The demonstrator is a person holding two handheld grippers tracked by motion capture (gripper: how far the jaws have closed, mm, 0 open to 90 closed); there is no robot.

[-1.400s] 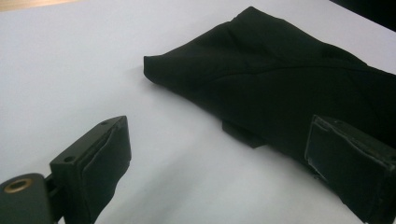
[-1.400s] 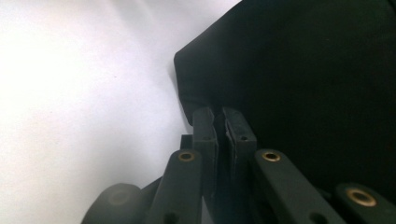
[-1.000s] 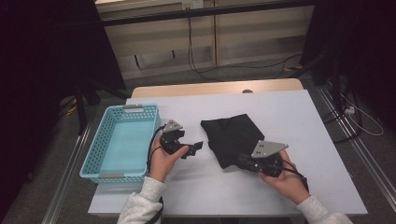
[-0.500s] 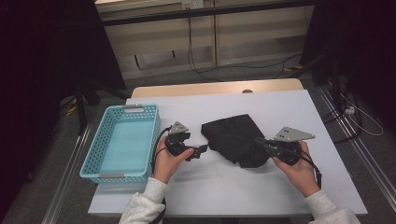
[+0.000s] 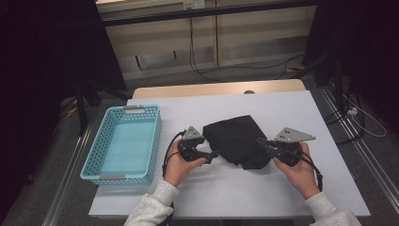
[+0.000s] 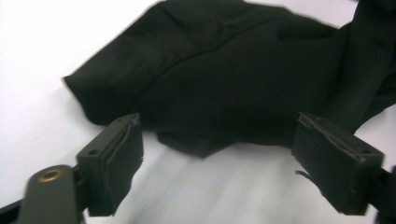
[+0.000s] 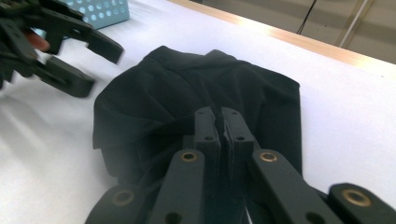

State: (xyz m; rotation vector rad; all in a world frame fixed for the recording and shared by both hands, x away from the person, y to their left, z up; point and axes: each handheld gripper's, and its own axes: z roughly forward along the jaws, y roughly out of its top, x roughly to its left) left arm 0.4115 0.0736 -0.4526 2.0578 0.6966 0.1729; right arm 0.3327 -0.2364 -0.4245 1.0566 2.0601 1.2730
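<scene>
Black cloth (image 5: 237, 141), one piece, crumpled mid-table. Right gripper (image 5: 261, 143) clamped on its right edge. Left gripper (image 5: 212, 154) just beside its left edge, jaws wide but just been closing, nothing between. One blue basket (image 5: 123, 143) left.

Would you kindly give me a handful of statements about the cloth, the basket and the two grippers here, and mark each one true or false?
1. The black cloth lies on the white table. True.
2. The cloth is inside the blue basket. False: the basket holds nothing, and the cloth lies to its right on the table.
3. The right gripper is shut. True: its jaws meet over the cloth, with a fold of it seemingly pinched.
4. The left gripper is clamped on the cloth. False: its jaws stand wide apart just short of the cloth's edge, though they have just been closing a little.
5. The basket stands at the table's right end. False: it stands at the left.
</scene>
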